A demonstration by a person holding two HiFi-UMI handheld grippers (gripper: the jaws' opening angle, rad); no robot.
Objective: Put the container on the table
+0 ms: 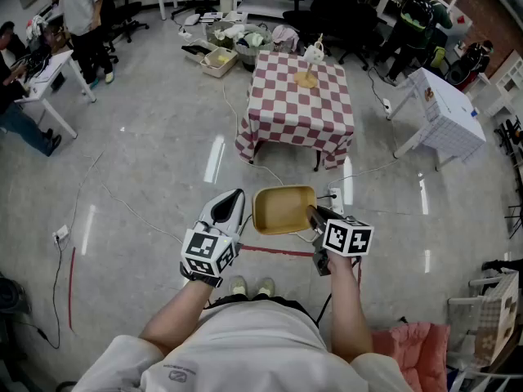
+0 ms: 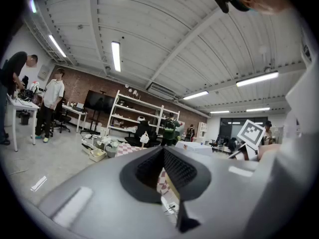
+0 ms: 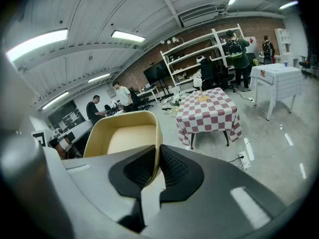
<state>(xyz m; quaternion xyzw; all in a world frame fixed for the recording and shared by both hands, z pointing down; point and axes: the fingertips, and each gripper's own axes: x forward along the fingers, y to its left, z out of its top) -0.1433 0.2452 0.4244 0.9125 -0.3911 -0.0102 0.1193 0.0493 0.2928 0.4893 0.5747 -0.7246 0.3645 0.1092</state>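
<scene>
Viewing from the head, we hold the tan container (image 1: 282, 209) by its rim in the right gripper (image 1: 314, 214), well apart from the checkered table (image 1: 298, 96). In the left gripper view, the left gripper (image 2: 163, 152) has its jaws pressed together, empty. In the right gripper view, the jaws pinch the container's wall.

Tabletop (image 1: 298, 114): draped in a red-and-white checked cloth (image 1: 268, 141).
On it: tan round dish (image 1: 306, 79), white object (image 1: 314, 53) behind.
</scene>
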